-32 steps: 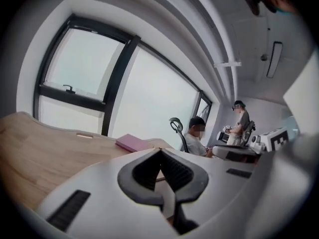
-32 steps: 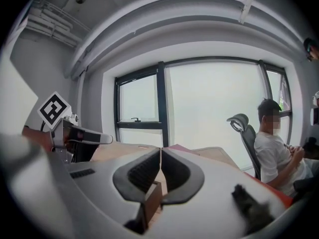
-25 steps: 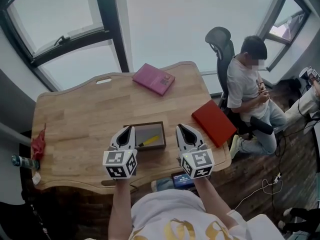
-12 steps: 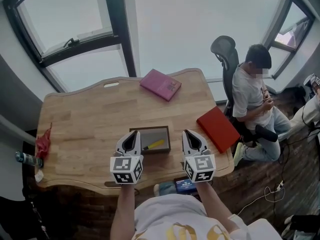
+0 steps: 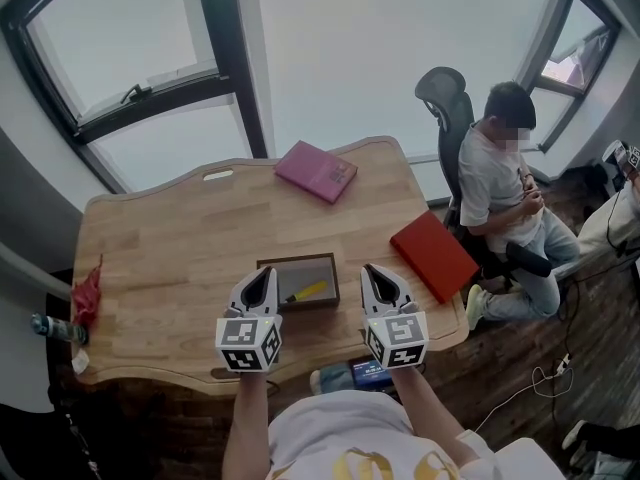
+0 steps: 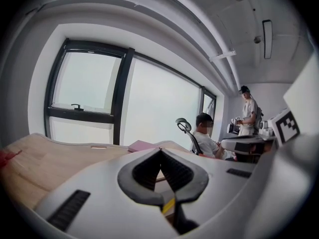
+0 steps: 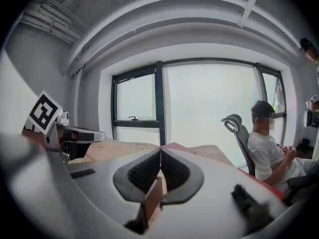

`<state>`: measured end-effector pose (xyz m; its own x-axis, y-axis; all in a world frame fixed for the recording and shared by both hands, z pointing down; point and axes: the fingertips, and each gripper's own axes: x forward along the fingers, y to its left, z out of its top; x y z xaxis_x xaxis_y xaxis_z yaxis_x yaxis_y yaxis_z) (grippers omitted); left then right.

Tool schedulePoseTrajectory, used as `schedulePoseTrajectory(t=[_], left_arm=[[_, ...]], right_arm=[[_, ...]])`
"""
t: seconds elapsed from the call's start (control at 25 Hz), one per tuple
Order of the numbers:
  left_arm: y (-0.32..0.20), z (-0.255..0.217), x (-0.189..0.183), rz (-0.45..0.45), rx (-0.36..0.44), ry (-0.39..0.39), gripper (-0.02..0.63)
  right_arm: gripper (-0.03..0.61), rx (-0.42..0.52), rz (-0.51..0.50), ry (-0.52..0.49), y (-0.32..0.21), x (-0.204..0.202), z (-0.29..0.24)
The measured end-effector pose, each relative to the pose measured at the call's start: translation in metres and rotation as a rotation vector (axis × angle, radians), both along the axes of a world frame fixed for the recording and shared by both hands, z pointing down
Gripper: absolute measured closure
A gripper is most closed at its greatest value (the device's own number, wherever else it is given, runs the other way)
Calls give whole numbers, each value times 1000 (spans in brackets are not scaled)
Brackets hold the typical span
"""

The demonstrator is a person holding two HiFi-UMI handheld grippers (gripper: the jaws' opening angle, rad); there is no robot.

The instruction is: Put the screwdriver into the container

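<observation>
A yellow-handled screwdriver (image 5: 305, 291) lies inside a shallow brown container (image 5: 297, 280) with a grey floor, near the table's front edge in the head view. My left gripper (image 5: 262, 273) hovers just left of the container, jaws shut and empty. My right gripper (image 5: 373, 270) hovers just right of it, also shut with nothing between the tips. In the left gripper view a sliver of the yellow screwdriver (image 6: 168, 205) shows through the gap below the closed tips of the left gripper (image 6: 160, 150). In the right gripper view the container's wooden wall (image 7: 153, 195) shows below the closed right gripper (image 7: 160, 151).
A pink book (image 5: 316, 171) lies at the table's far edge and a red book (image 5: 433, 255) at its right edge. A red scrap (image 5: 86, 290) sits at the left edge. A person (image 5: 505, 188) sits on an office chair (image 5: 445, 108) to the right of the wooden table (image 5: 170, 248).
Both grippers stay shut beside the container. The head view has shifted slightly; the grippers and the screwdriver keep their places relative to the container.
</observation>
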<state>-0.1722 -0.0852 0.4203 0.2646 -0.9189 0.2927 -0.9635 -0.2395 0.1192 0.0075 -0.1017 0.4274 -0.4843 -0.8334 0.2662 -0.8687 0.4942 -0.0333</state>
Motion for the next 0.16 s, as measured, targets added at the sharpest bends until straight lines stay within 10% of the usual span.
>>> schedulePoseTrajectory(t=[0.16], left_arm=[[4, 6, 4, 18, -16, -5, 601]], right_arm=[[546, -4, 4, 7, 6, 1, 2]])
